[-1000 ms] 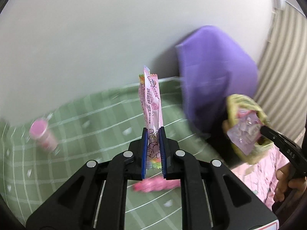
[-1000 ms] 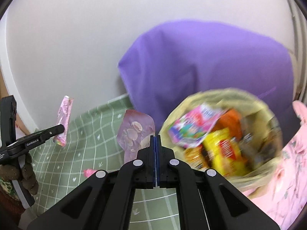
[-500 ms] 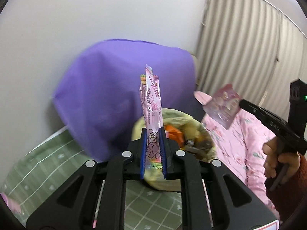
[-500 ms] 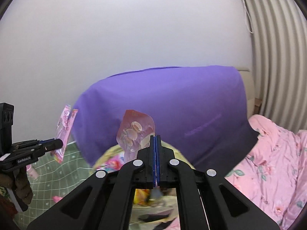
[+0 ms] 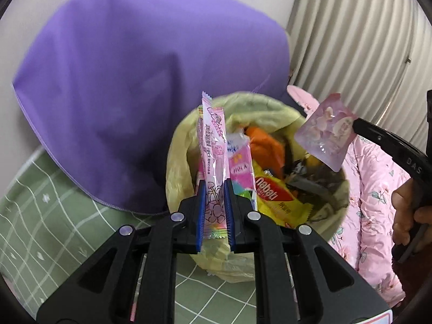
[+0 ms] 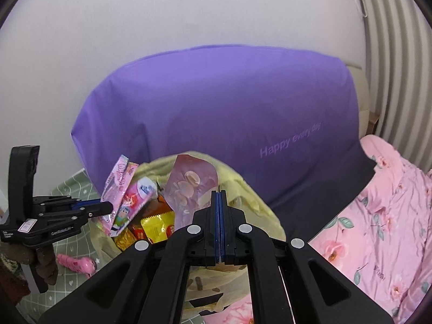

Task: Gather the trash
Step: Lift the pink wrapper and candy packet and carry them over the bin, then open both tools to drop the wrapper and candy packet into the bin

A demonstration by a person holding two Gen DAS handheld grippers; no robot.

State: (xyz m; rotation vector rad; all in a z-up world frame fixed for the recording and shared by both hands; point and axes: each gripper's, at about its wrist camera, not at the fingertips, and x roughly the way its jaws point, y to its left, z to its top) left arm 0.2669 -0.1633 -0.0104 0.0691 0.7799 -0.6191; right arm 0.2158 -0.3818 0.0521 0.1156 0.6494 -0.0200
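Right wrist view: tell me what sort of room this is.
Probably a bedroom: a large purple fabric pillow leans against the wall beside a pink floral quilt, with pale pleated curtains behind.

Glossy plastic film wraps the pink stick pack and the translucent pouch; the bin liner is thin, crinkled yellowish plastic; the purple pillow is smooth matt cloth, the pink quilt soft printed fabric

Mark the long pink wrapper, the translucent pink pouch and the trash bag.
long pink wrapper (image 5: 213,162), left wrist view, mid-length.
translucent pink pouch (image 6: 189,186), right wrist view, printed face.
trash bag (image 5: 176,162), left wrist view, left rim.
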